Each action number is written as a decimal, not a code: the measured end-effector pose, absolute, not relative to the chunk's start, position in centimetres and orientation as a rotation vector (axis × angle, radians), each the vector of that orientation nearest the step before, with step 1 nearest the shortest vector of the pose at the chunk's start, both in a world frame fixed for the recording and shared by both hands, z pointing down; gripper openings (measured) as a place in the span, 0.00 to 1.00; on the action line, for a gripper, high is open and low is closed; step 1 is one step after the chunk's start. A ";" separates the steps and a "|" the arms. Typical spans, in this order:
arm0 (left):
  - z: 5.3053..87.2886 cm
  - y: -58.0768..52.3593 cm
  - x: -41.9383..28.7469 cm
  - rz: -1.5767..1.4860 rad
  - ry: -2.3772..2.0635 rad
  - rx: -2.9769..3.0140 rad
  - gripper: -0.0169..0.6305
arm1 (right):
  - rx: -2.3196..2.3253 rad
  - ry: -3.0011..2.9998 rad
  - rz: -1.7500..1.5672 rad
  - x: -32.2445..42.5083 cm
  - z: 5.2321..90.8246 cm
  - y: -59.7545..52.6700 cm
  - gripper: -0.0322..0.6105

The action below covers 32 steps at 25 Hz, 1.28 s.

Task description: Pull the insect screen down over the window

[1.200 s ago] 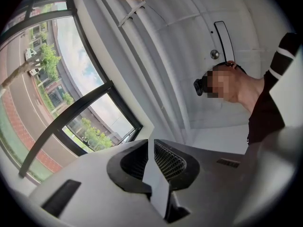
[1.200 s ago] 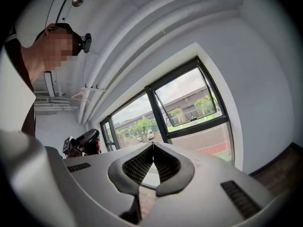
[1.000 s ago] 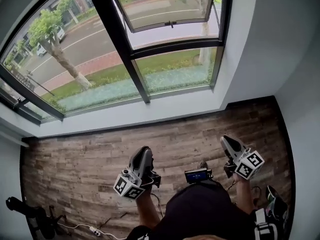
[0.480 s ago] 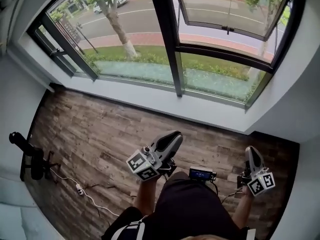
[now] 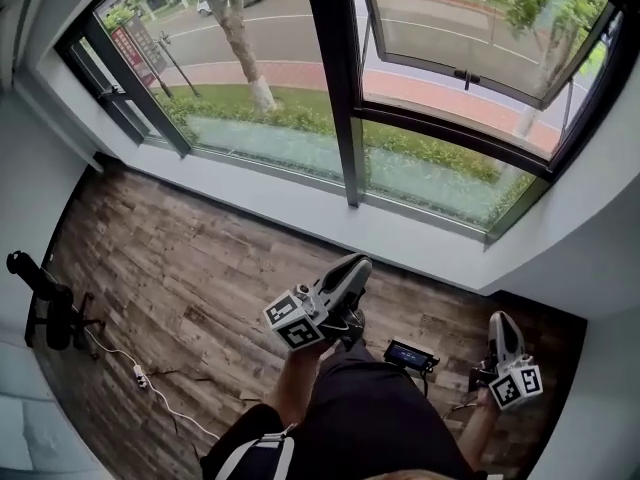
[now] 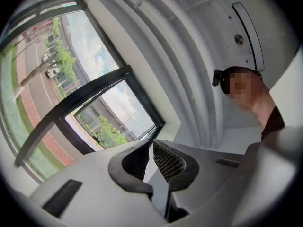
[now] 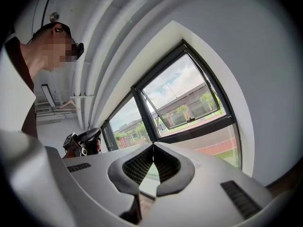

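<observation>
Toward the window [image 5: 420, 158], the left gripper [image 5: 358, 265] has lifted since before, empty jaws closing; right gripper [image 5: 501, 320] jaws shut.

You stand on a brown wood-plank floor [image 5: 180, 268] between white walls [image 5: 590, 228]. Ahead of you a dark-framed window [image 5: 345, 118] rises above a white sill [image 5: 300, 203], letting in daylight, with a tree [image 5: 240, 38] and a road outside. A white cable [image 5: 140, 373] lies on the floor near a black stand [image 5: 45, 308].
</observation>
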<state>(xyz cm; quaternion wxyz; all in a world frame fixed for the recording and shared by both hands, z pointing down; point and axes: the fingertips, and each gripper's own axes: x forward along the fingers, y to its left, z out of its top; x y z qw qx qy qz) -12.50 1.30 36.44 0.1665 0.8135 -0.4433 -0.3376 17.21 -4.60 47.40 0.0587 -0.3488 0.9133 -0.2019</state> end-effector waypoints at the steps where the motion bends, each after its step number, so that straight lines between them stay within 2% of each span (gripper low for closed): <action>1: 37.2 -0.2 -13.1 -1.000 -1.226 2.277 0.06 | -1.085 2.756 -0.608 17.2 47.5 -5.4 0.06; 5: 39.1 -5.9 -15.3 -1.152 -1.021 2.133 0.06 | -1.164 2.723 -0.565 15.9 46.8 -8.9 0.06; 10: 35.4 -8.7 -16.7 -1.264 -0.788 2.189 0.06 | -1.181 2.747 -0.481 12.2 42.0 -12.5 0.06; 16: 36.5 -10.8 -17.8 -1.098 -0.758 2.305 0.04 | -1.228 2.763 -0.503 8.8 42.3 -14.1 0.06; 23: 38.5 -14.3 -21.4 -0.892 -0.966 2.398 0.04 | -1.222 2.821 -0.547 3.7 43.3 -16.3 0.06; 26: 37.1 -15.9 -24.0 -0.902 -1.004 2.405 0.04 | -1.204 2.856 -0.503 1.7 42.6 -16.9 0.06; 32: 35.0 -18.6 -26.2 -0.691 -1.203 2.669 0.04 | -1.167 2.891 -0.426 -0.1 41.4 -18.5 0.06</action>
